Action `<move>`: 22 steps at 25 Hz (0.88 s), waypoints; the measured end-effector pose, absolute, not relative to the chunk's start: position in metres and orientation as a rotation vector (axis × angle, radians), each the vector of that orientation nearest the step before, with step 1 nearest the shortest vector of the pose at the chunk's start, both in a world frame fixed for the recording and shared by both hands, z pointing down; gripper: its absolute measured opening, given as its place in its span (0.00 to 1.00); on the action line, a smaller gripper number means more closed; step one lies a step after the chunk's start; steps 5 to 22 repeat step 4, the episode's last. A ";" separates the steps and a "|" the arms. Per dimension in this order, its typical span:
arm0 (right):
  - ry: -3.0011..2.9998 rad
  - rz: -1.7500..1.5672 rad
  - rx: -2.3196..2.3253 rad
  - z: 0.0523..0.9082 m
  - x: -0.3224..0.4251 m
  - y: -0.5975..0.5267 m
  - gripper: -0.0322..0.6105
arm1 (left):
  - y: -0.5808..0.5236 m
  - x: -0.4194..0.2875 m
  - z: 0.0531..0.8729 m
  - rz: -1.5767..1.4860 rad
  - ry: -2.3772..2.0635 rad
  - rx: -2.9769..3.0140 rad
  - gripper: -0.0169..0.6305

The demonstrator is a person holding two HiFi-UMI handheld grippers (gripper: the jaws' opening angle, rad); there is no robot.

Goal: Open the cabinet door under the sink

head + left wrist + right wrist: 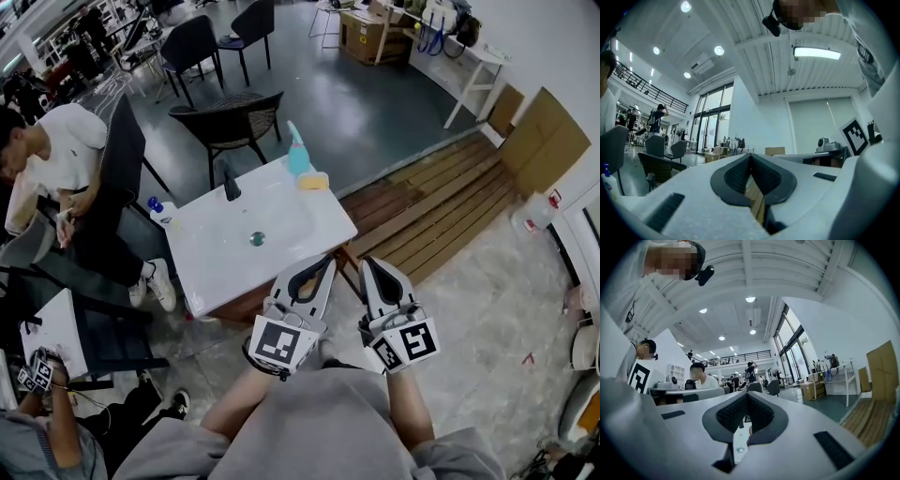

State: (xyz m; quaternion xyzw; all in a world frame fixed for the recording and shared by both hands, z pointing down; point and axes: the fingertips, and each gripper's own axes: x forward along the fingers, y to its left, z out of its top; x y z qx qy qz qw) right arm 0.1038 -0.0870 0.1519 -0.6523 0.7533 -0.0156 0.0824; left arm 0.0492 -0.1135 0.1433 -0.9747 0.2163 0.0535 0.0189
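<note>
The sink [291,220] is white, the bottle [297,156] teal, the sponge [313,181] yellow.

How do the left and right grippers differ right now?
The left gripper leans right, its tip over the sink's front corner; the right gripper leans left, its tip beside the sink. The left gripper looks toward wood planks; the right gripper looks at the sink. Both are shut and empty.
</note>
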 end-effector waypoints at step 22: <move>2.247 -0.038 -1.957 0.152 0.106 -0.088 0.06 | -0.115 0.050 0.145 0.163 0.669 -3.025 0.04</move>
